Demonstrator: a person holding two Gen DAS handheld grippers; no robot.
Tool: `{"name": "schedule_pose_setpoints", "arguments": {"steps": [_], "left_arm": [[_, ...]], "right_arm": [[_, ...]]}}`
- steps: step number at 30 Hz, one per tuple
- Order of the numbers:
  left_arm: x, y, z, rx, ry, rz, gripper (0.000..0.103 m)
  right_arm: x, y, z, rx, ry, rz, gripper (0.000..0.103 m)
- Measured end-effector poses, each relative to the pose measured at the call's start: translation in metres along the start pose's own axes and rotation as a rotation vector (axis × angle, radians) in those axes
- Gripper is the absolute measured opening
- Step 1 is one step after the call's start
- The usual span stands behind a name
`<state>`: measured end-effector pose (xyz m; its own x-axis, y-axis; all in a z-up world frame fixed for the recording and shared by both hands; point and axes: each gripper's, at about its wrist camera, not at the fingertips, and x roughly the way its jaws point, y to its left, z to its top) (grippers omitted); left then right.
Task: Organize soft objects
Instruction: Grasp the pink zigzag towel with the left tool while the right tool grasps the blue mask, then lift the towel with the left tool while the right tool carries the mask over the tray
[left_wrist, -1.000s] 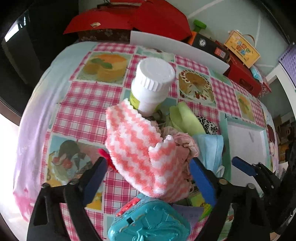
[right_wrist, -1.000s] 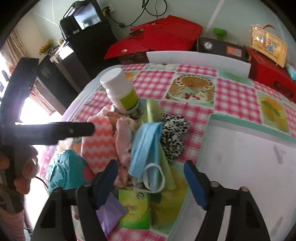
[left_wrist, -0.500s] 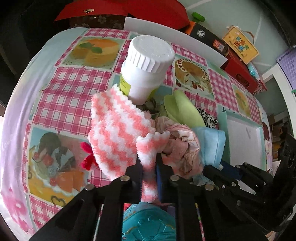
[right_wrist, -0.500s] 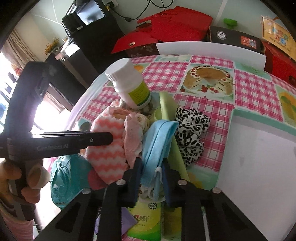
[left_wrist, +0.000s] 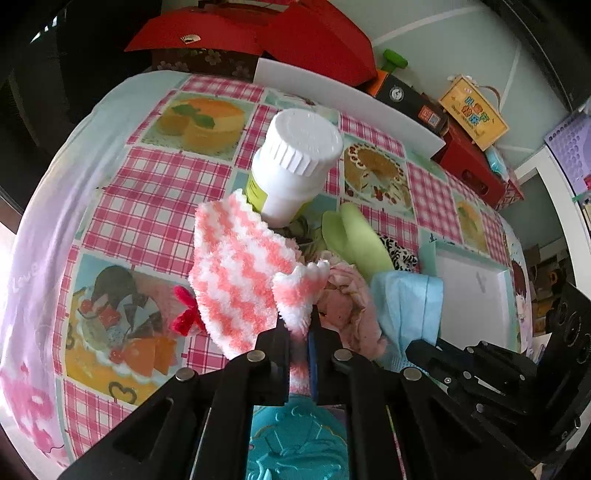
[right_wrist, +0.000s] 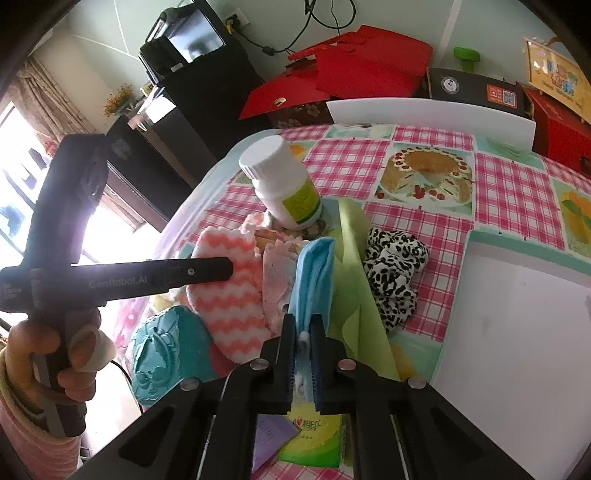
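- Soft things lie heaped near the middle of the table (left_wrist: 155, 192), on its pink checked cloth printed with cakes.
- Far left of the heap, seen from the left wrist, a small red fuzzy bit (left_wrist: 184, 314) pokes out from under the pink-and-white zigzag cloth (left_wrist: 236, 273).
- The left claw (left_wrist: 297, 332) has just closed; its jaws now stand nearly together, pinching the near folded corner of the zigzag cloth, which stays draped on the heap.
- Behind that cloth a white bottle (left_wrist: 295, 166) with a ribbed cap leans, its base among the fabrics.
- Just right of the zigzag cloth sits a crumpled pale pink cloth (left_wrist: 351, 310), then a light blue face mask (left_wrist: 406, 302).
- The right claw (right_wrist: 303, 339) has also just closed, its jaws gripping the lower edge of the face mask near its white ear loop.
- A pale green sheet (right_wrist: 354, 280) lies just right of the mask, and a black-and-white spotted scrunchie (right_wrist: 395, 266) touches the sheet's right edge.
- A teal case (right_wrist: 162, 354) rests at the near left of the heap; a green packet (right_wrist: 314, 439) lies under the right claw.
- A white tray (right_wrist: 517, 332) with a mint rim fills the right side.
- A hand (right_wrist: 55, 358) holds the left claw's handle.
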<state>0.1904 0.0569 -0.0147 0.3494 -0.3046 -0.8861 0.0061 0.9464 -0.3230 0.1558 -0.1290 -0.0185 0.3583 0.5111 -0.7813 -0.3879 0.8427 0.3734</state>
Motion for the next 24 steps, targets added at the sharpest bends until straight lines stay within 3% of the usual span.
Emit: {"name": "schedule_pose_setpoints", "arguments": {"steps": [4,15,24], "left_arm": [[-0.017,0.001,-0.001,-0.005,-0.044,-0.009,0.006],[-0.117,-0.013,0.007,0.014,-0.308,-0.039,0.006],[-0.169,-0.067,0.004,0.106,-0.456,-0.066,0.006]], "right_arm": [[-0.008,0.001,0.001,0.001,-0.019,0.007,0.007],[-0.073,-0.005,0.011,0.019,-0.175,0.004,0.007],[-0.130,-0.021,0.010,0.080,-0.308,-0.002,0.007]]}}
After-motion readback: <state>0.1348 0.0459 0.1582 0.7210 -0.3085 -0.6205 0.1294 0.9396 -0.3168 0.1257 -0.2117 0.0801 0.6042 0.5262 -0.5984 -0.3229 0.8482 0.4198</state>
